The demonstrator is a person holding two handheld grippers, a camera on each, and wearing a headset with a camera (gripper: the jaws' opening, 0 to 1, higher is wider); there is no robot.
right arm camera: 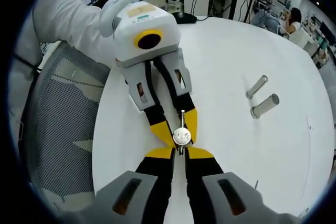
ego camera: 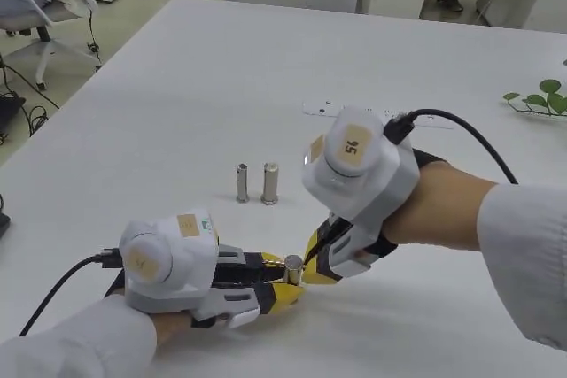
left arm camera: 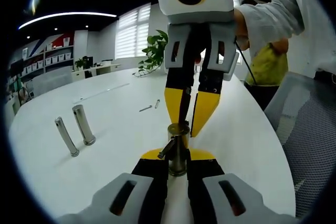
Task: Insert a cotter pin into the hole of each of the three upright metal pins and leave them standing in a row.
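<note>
Bright, even light; fisheye-warped edges.

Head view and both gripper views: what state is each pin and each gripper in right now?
left gripper: shut on the held metal pin.
held metal pin: upright between the left jaws.
right gripper: shut on the cotter pin, above the held metal pin.
cotter pin: at that pin's hole, one end poking out sideways; depth unclear.
narrower standing pin: upright on the table, free.
wider standing pin: upright beside it, not touching, free.

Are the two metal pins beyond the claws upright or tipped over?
Upright: the thinner pin and the thicker pin stand on end side by side on the table.
</note>
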